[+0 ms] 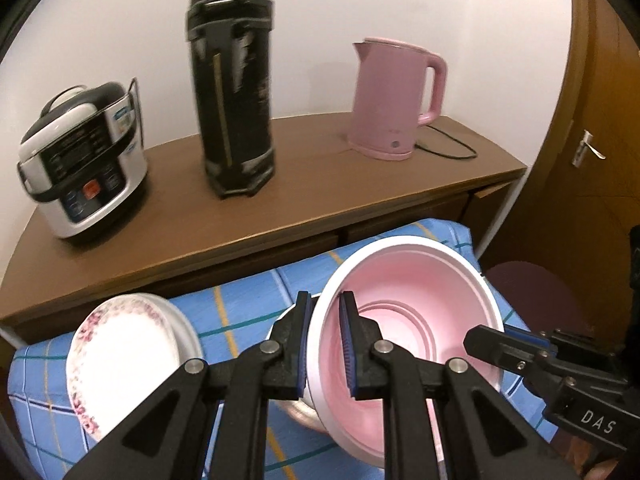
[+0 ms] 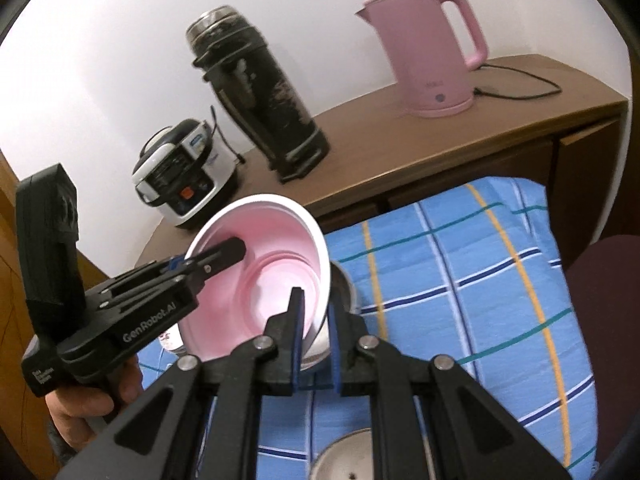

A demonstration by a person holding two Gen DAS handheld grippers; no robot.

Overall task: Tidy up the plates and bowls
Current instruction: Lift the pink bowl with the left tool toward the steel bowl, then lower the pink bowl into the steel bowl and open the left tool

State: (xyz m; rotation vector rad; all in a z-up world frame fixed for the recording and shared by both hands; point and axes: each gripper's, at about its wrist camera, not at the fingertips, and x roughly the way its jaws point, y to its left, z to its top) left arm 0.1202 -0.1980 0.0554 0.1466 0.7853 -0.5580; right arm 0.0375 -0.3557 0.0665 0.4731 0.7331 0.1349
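Observation:
A bowl, pink inside and white outside, hangs tilted above the blue checked cloth. My left gripper is shut on its left rim, one finger inside and one outside. At the opposite rim my right gripper is shut on the bowl too. The right wrist view shows the bowl with my right gripper pinching its near wall and my left gripper on its far-left rim. A floral-rimmed white plate lies on the cloth to the left. A metal bowl sits partly hidden behind the pink one.
A brown sideboard behind the cloth carries a rice cooker, a tall black thermos and a pink kettle with its cord. A round metal lid lies near the front. A dark red stool and a wooden door are on the right.

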